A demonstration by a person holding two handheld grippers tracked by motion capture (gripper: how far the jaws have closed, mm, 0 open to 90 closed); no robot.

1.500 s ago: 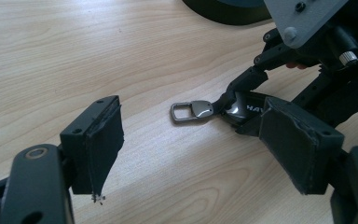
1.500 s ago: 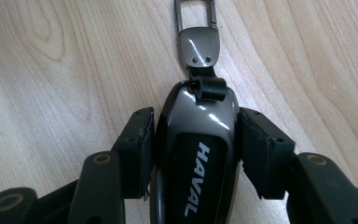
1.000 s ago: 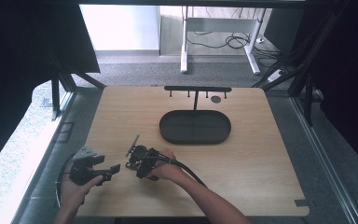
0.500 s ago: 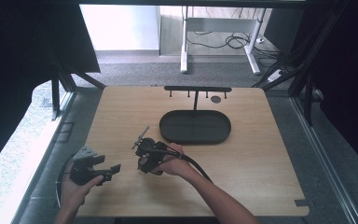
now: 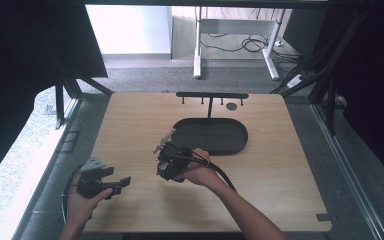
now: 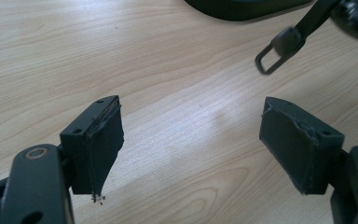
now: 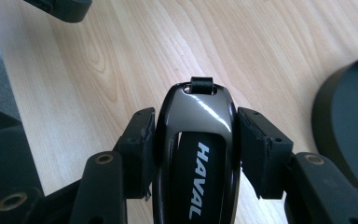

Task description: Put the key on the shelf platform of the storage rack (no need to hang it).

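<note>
A glossy black key fob [image 7: 198, 140] marked HAVAL, with a short strap loop at its tip, sits between the pads of my right gripper [image 7: 196, 126], which is shut on it. In the high view that right gripper [image 5: 166, 151] hangs above the table's middle, just left of the dark oval tray [image 5: 230, 142], and the key fob [image 5: 164, 141] sticks out toward the far left. My left gripper [image 5: 122, 182] rests at the front left, its jaws wide open over bare wood [image 6: 191, 144]. The fob's strap and metal ring [image 6: 279, 49] hang beyond them.
A black rack [image 5: 211, 95] with small hooks stands behind the tray at the table's far edge. A small round dark spot [image 5: 231, 106] lies beside its post. The tray's rim [image 7: 326, 107] is close on the right in the right gripper view.
My right gripper has lifted and moved right toward the tray, carrying the key fob. The left gripper has stayed where it was.
</note>
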